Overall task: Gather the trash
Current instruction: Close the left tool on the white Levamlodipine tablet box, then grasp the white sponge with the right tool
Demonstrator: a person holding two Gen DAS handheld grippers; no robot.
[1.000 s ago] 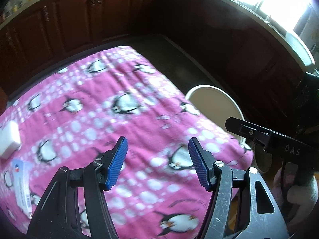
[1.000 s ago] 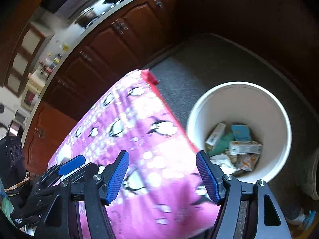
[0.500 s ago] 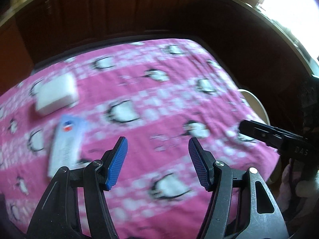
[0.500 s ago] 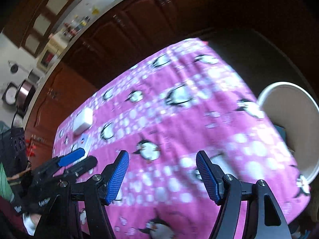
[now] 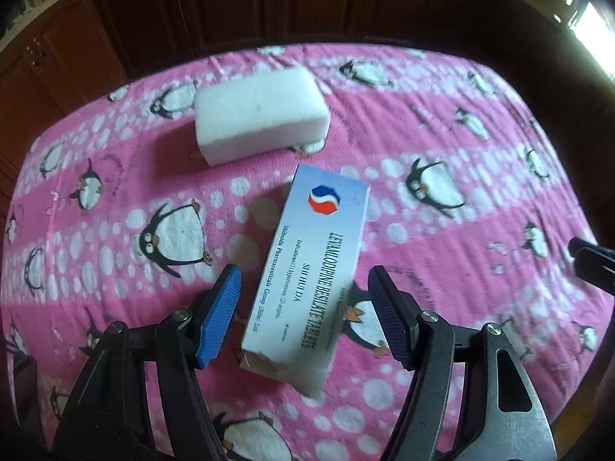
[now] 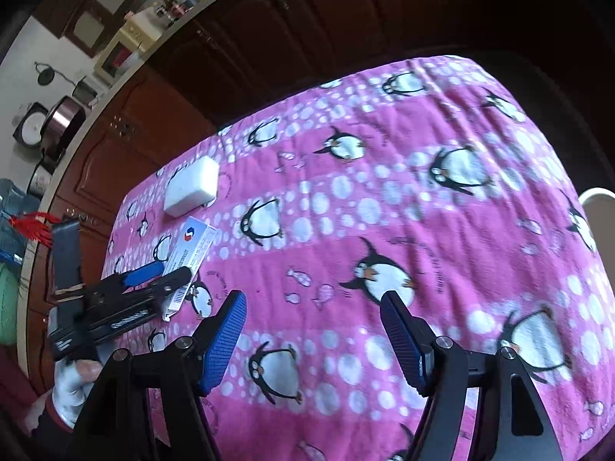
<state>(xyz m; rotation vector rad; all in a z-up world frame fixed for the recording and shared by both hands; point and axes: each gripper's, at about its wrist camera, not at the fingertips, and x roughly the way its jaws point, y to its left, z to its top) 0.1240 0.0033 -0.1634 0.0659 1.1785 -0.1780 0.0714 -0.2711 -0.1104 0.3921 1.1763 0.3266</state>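
Hovering over the pink penguin blanket (image 5: 442, 123), the left gripper (image 5: 303, 319) has just been widening its jaws; the tablet box (image 5: 311, 269) lies between them, untouched by either pad, with a white foam block (image 5: 261, 115) just beyond toward the blanket's far edge. From the right wrist, the right gripper (image 6: 311, 338) stands open over bare blanket, box (image 6: 192, 253) and block (image 6: 192, 188) near the left edge.
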